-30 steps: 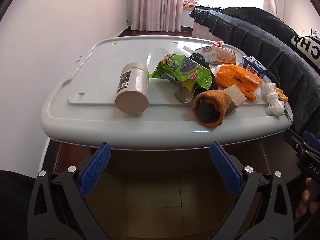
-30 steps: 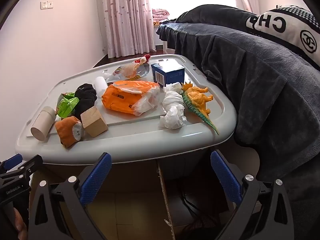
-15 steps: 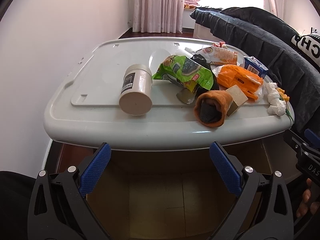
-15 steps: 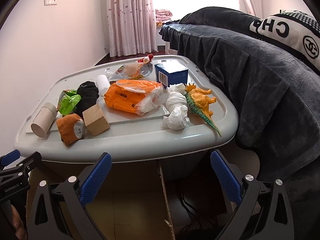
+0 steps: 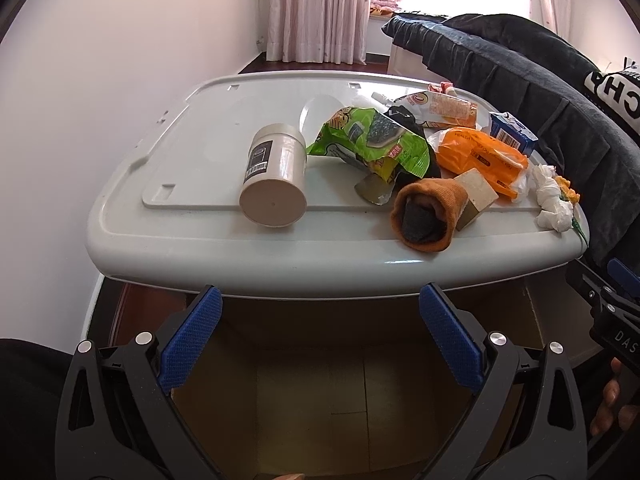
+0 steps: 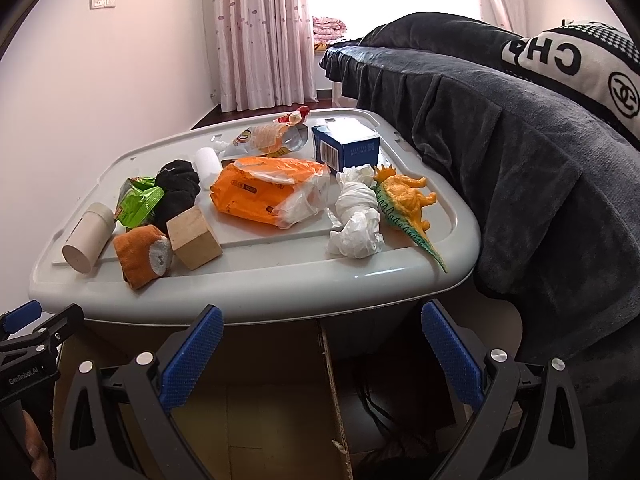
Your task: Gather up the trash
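so both claws hang low before the bench's near edge, over an open cardboard box [image 5: 340, 392], nothing picked yet. left claw [image 5: 320, 332] and right claw [image 6: 322, 344] gape wide, empty. tissue wad [image 6: 357, 216] lies near the bench's near right corner, long axis running away from the right claw, which is nearer. green wrapper [image 5: 372, 140] sits mid-bench. writing: "cha" on pillow [image 6: 568, 56]; orange pack [image 6: 268, 188] text too small.

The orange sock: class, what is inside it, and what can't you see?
In the left view, a dark grey sock fills the orange sock's open end. In the right view, a white toe pokes out. How far the inner sock reaches stays hidden.
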